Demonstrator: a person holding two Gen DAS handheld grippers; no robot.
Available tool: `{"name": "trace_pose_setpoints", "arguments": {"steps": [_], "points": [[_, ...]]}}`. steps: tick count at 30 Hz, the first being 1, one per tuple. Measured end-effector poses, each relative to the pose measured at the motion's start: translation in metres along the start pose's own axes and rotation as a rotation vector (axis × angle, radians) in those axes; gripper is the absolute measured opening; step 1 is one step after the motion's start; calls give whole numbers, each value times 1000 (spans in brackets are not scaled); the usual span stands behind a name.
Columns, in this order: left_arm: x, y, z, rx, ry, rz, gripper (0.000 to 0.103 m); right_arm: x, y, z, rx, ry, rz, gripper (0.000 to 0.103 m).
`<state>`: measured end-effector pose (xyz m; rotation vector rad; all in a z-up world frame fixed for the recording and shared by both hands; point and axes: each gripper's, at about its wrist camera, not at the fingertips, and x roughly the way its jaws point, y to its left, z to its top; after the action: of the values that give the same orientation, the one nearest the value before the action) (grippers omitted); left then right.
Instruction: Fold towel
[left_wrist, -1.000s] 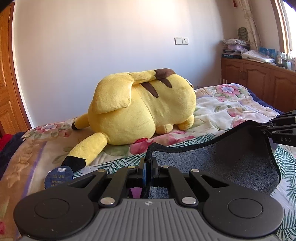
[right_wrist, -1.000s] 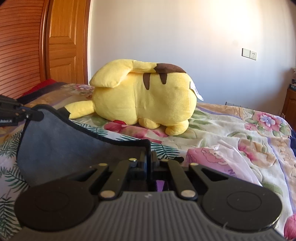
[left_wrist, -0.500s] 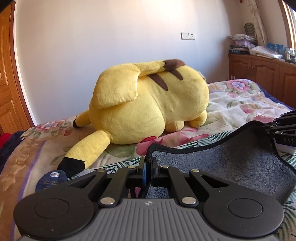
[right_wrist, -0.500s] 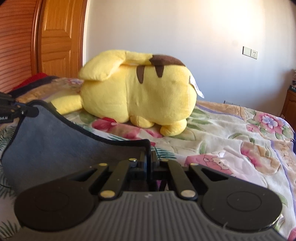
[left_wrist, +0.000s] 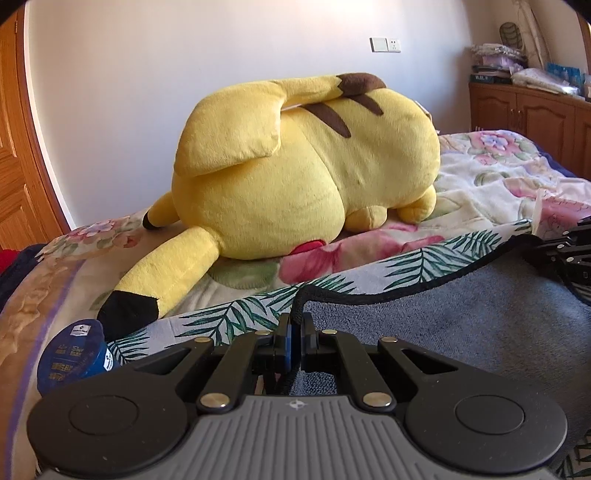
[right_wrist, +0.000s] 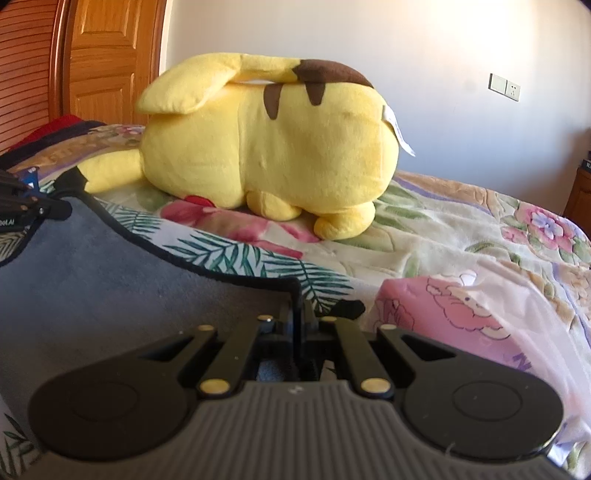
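Setting: bedroom, floral bedspread (left_wrist: 491, 173) under daylight, pale wall behind.
Towel: grey towel (left_wrist: 461, 314) with a black edge (right_wrist: 207, 264), stretched low over the bedspread between both grippers, its far hem sagging in a shallow curve across a palm-leaf print sheet (left_wrist: 236, 314).
Left gripper: left gripper (left_wrist: 294, 332) pressed together on the towel's near left corner, black hem rising out from between the closed jaws; also seen at the left edge of the right wrist view (right_wrist: 22, 206), clamped on the same corner.
Right gripper: right gripper (right_wrist: 297, 314) pinching the opposite corner, hem bent up at a right angle just ahead of the jaws; visible at the right edge of the left wrist view (left_wrist: 565, 251), holding the far end of the hem.
Beyond the towel: large yellow plush toy (left_wrist: 306, 166) lying on its side on the bedspread, brown stripes on its back, black-tipped ear (left_wrist: 162, 280) pointing toward the left gripper, white tag (right_wrist: 397, 129) hanging off its rear.
Near left: round dark-blue packet (left_wrist: 74, 356) lying on the bed just beside the ear tip.
Background: wooden door (right_wrist: 107, 62) at left, wall switch plate (left_wrist: 385, 45), wooden cabinet (left_wrist: 532, 110) stacked with folded items at right.
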<state>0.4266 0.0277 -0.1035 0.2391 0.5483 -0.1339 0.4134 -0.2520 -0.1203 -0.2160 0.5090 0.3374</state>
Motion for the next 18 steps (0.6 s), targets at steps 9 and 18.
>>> {"name": "trace_pose_setpoints", "arguments": {"steps": [9,18], "points": [[0,-3,-10,-31,48,-10,31,3,-4,-5,30,30,-17,51],[-58,-12,-9,-71,63,-46,42,-50,-10,0,129,43,32,51]]}}
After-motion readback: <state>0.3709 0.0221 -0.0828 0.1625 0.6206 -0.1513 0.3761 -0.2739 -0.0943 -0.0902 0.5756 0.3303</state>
